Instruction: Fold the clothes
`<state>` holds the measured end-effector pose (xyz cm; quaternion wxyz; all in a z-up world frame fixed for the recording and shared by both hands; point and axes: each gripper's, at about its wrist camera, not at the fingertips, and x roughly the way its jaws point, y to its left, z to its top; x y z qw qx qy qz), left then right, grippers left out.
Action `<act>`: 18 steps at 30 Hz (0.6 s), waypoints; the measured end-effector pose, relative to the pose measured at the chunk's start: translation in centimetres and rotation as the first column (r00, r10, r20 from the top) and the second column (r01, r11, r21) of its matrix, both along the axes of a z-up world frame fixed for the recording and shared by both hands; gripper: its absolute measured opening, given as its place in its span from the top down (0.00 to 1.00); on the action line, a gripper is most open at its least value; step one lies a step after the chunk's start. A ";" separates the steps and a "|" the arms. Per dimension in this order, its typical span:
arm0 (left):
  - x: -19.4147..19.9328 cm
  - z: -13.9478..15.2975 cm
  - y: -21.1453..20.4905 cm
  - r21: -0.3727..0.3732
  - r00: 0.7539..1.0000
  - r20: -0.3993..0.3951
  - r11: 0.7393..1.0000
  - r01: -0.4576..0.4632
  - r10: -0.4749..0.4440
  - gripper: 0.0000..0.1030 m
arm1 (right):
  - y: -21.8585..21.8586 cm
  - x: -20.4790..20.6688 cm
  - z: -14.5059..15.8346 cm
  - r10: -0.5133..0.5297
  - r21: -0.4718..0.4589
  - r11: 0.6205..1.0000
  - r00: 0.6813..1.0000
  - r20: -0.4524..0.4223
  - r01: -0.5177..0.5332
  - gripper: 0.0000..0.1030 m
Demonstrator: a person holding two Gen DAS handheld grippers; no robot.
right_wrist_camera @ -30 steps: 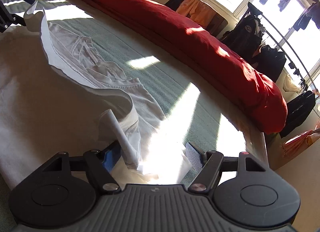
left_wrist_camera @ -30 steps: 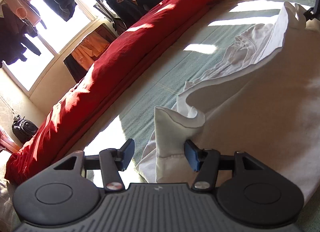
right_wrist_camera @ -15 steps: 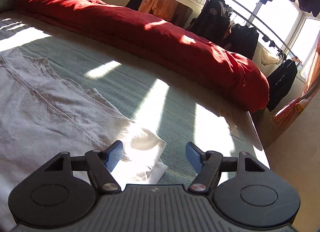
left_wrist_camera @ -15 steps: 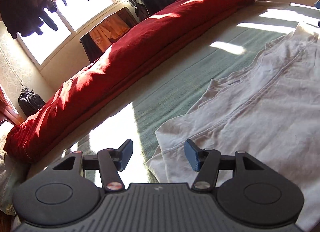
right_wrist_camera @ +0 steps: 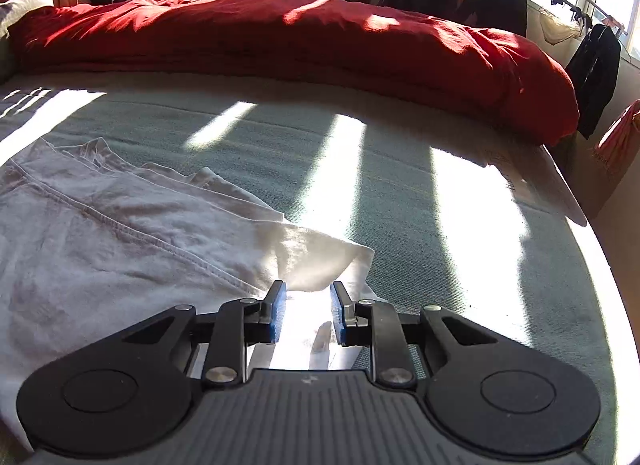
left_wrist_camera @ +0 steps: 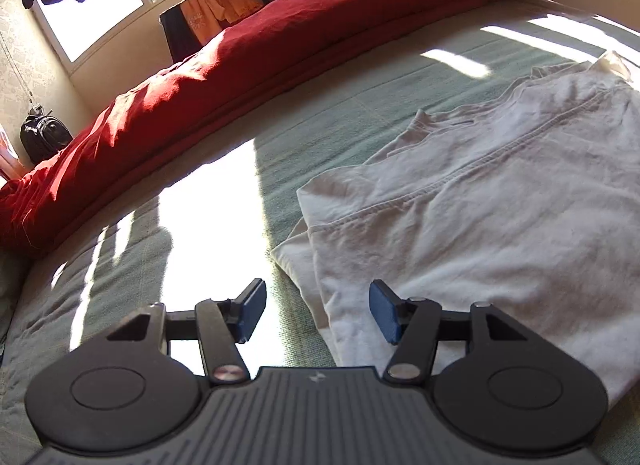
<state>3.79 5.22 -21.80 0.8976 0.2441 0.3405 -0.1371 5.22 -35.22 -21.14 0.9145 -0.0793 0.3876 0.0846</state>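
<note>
The white garment (left_wrist_camera: 480,205) lies flat on the green bedspread (left_wrist_camera: 340,113), filling the right of the left view. The left gripper (left_wrist_camera: 318,315) stands half open, gripping nothing; the right gripper's (right_wrist_camera: 307,313) jaws are closing, pads clear of the cloth corner below.

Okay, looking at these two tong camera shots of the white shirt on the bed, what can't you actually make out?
- White shirt: its whole outline; left wrist view's right edge cuts it off, the right wrist view's left edge too.
- Cloth under the closing right tongs: sun glare washes it out, so contact is unclear.
- Shirt hem near the left tongs: hidden behind the tong body.
</note>
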 end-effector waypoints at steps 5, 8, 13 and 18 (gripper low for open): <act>-4.3 1.6 -0.7 -0.125 0.990 -0.013 0.983 0.137 -0.140 0.43 | -0.6 -4.1 0.8 0.076 0.190 0.980 0.994 -0.077 -0.060 0.81; -5.6 0.3 -1.7 -0.099 0.984 -0.091 0.985 0.142 -0.151 0.43 | -0.1 -5.8 -0.5 0.111 0.232 0.970 0.982 -0.156 -0.072 0.82; -7.6 -1.1 0.8 -0.101 0.977 -0.205 0.994 0.032 -0.052 0.43 | -1.6 -9.6 -2.4 0.082 0.214 0.976 0.968 -0.237 -0.030 0.84; -8.8 0.5 3.1 -0.178 0.969 -0.246 0.984 -0.032 -0.013 0.45 | -3.1 -10.9 -0.9 0.049 0.237 0.971 0.974 -0.223 0.005 0.82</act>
